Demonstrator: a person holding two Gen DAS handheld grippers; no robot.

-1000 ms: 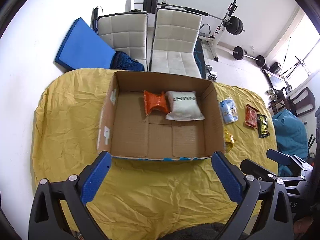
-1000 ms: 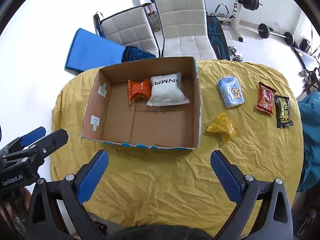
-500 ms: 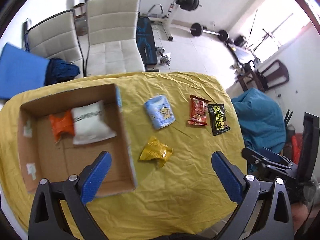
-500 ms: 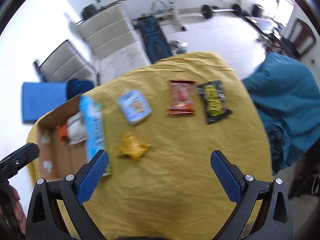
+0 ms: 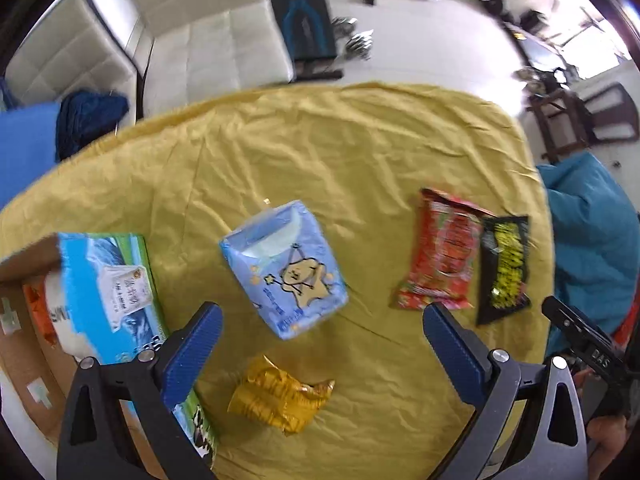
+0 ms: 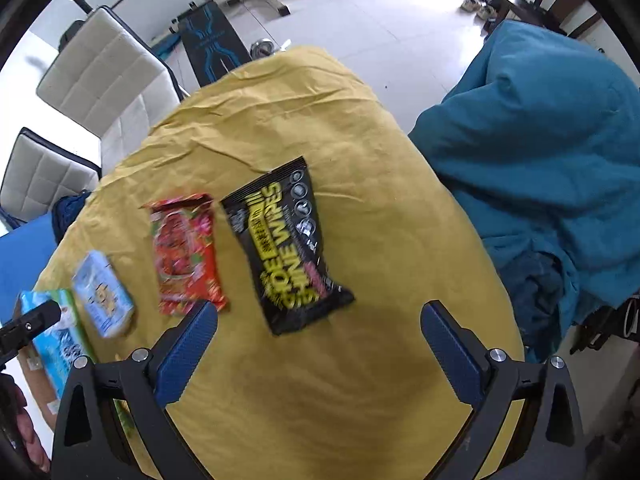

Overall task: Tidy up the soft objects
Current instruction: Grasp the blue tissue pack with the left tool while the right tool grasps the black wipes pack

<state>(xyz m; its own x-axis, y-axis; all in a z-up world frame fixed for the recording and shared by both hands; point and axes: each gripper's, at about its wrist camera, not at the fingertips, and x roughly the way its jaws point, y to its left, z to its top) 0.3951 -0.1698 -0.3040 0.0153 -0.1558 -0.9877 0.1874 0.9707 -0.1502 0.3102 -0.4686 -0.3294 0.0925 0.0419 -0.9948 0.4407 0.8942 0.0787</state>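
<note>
On the yellow cloth (image 5: 360, 140) lie a light blue tissue pack (image 5: 285, 264), a crumpled yellow packet (image 5: 280, 400), a red snack bag (image 5: 444, 252) and a black-and-yellow wipes pack (image 5: 505, 264). My left gripper (image 5: 320, 356) is open above the cloth, between the tissue pack and the yellow packet. My right gripper (image 6: 320, 344) is open just in front of the black wipes pack (image 6: 286, 246), with the red bag (image 6: 186, 250) and the tissue pack (image 6: 104, 294) to its left. The cardboard box (image 5: 108, 280) at the left holds an orange packet (image 5: 38, 312) and a white pack (image 5: 66, 332).
Two white chairs (image 5: 192, 28) stand behind the table. A teal beanbag (image 6: 540, 160) sits off the table's right edge. A blue mat (image 5: 24, 148) is at the far left. Gym weights lie on the floor behind.
Both grippers have swung right and moved lower, away from the box and over the loose packets. Both stay open.
</note>
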